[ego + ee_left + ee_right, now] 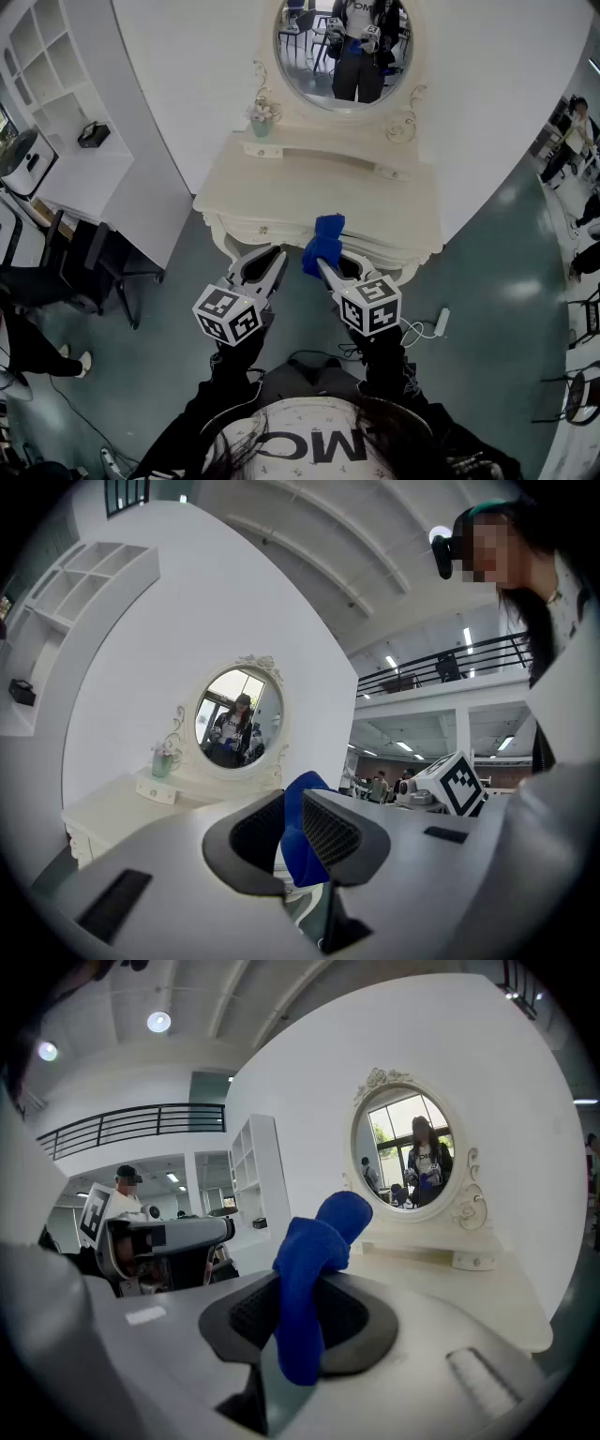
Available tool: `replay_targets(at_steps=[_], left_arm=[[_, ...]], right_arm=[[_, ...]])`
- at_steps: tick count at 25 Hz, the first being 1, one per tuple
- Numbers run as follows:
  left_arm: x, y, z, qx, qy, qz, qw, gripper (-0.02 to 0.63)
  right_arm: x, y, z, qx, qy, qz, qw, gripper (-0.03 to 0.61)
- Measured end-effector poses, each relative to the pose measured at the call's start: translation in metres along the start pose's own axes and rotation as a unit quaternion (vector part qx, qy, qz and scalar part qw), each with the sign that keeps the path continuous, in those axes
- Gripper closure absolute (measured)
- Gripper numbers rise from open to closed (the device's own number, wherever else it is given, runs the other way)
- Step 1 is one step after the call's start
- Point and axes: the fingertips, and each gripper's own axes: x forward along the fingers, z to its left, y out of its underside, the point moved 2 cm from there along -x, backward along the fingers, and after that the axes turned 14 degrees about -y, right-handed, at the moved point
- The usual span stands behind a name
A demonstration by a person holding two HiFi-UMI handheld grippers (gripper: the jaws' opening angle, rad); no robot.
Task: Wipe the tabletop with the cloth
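Now our right gripper [321, 264] is clamped on the blue cloth [326, 234], held above the front edge of the cream bench [309, 187]. Our left gripper [270, 261] waits empty near that edge, jaws narrowly apart. The cloth looks soft, light and floppy, so we judge a bunched-middle grip best.

Cream dressing table [234, 202] set against a white wall, standing on grey-green floor [487, 272]. Tabletop [319, 197] has a scalloped front edge. A raised ledge [328, 155] runs along its rear. A pale green pot of flowers [262, 118] sits at the ledge's left end. Oval mirror [343, 47] in an ornate frame stands at rear centre.
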Motion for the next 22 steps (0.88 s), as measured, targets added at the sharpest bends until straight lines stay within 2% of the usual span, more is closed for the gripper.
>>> replay_targets(at_steps=[6, 16, 22], left_arm=[[0.001, -0.004, 0.008, 0.001, 0.014, -0.001, 0.9999, 0.568], [-0.007, -0.001, 0.051, -0.013, 0.014, 0.004, 0.9998, 0.568], [0.003, 0.003, 0.059, -0.021, 0.023, 0.007, 0.9995, 0.568]], right_arm=[[0.014, -0.003, 0.002, 0.006, 0.01, -0.003, 1.0, 0.476], [0.04, -0.002, 0.007, 0.017, 0.03, -0.006, 0.999, 0.476], [0.05, 0.001, -0.005, 0.019, 0.038, 0.008, 0.999, 0.476]])
